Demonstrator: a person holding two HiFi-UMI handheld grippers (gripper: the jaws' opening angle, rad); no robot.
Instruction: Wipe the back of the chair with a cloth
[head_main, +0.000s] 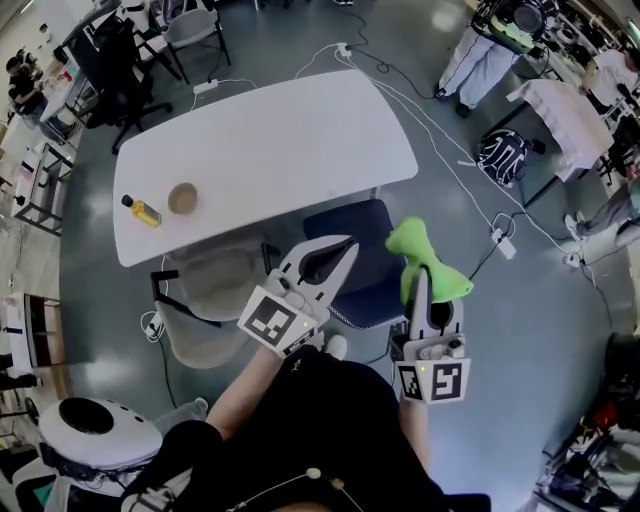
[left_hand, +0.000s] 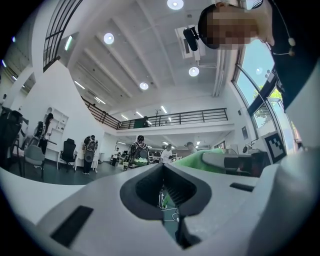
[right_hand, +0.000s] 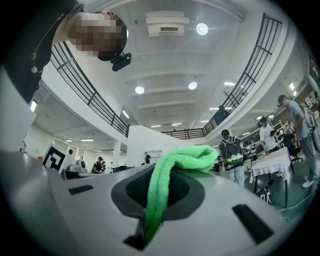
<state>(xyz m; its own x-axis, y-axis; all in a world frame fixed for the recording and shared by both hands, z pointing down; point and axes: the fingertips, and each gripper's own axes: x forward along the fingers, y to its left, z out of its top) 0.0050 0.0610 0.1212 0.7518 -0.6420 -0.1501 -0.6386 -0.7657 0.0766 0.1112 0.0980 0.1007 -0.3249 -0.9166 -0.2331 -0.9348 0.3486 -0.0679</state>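
Observation:
In the head view both grippers are held up in front of me, above the chairs. My right gripper (head_main: 422, 278) is shut on a bright green cloth (head_main: 424, 262), which stands up in a bunch above its tips. In the right gripper view the green cloth (right_hand: 167, 172) runs down between the closed jaws of the right gripper (right_hand: 159, 200) and flops over to the right. My left gripper (head_main: 349, 243) is shut with nothing in it; its jaws meet in the left gripper view (left_hand: 162, 167). Below them a dark blue chair (head_main: 350, 225) is tucked at the white table (head_main: 270, 140).
A grey chair with armrests (head_main: 212, 290) stands left of the blue one. A yellow bottle (head_main: 142, 209) and a brown bowl (head_main: 183, 197) sit on the table's left end. Cables (head_main: 470, 190) cross the floor at the right. People and other chairs stand around the room.

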